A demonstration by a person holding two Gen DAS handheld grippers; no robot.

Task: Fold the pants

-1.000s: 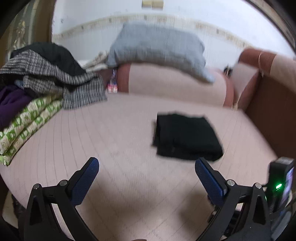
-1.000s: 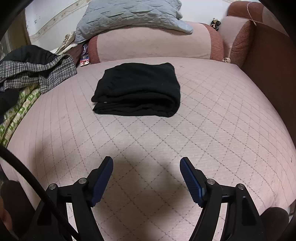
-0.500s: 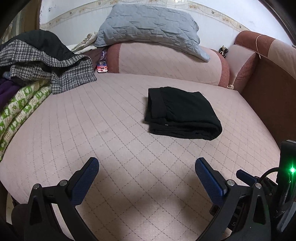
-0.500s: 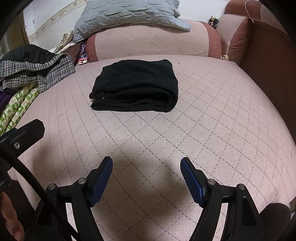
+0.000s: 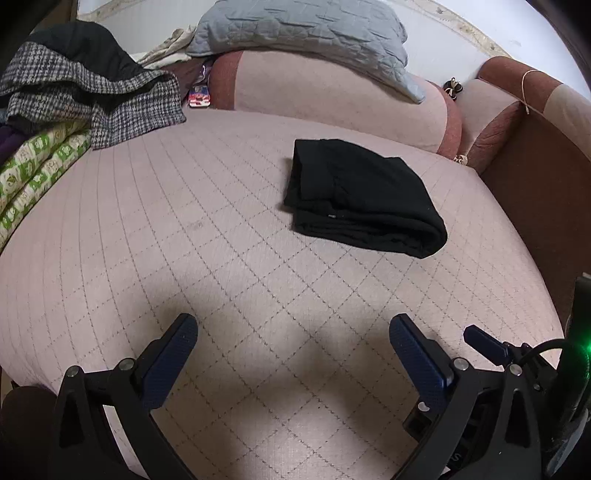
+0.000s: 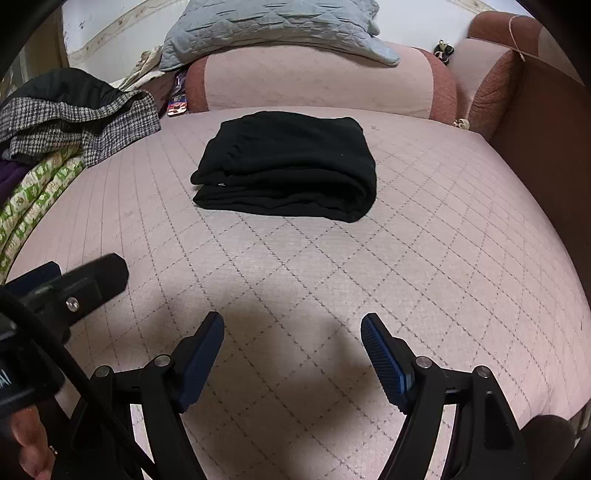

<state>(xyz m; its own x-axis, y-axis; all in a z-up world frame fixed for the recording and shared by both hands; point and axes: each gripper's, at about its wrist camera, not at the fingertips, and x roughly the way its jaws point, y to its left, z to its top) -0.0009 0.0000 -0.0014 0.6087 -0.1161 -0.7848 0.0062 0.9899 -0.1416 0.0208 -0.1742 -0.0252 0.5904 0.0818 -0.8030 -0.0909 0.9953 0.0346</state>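
Evidently, findings left to right:
Left gripper point(image 5: 293, 332): has tipped lower since a second ago; jaws apart, empty.
Black pants point(image 6: 286, 166): folded, unmoved, mid-mattress point(image 6: 461, 258), well beyond both grippers; folding judged complete.
Right gripper point(image 6: 291, 330): jaws apart, empty.
View difference: only the right wrist view shows the person's fingers point(image 6: 27, 443).

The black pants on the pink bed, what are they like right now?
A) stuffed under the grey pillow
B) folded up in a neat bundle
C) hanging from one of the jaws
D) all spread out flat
B: the black pants lie as a stacked, folded bundle on the pink bed, apart from both grippers and well in front of the grey pillow.
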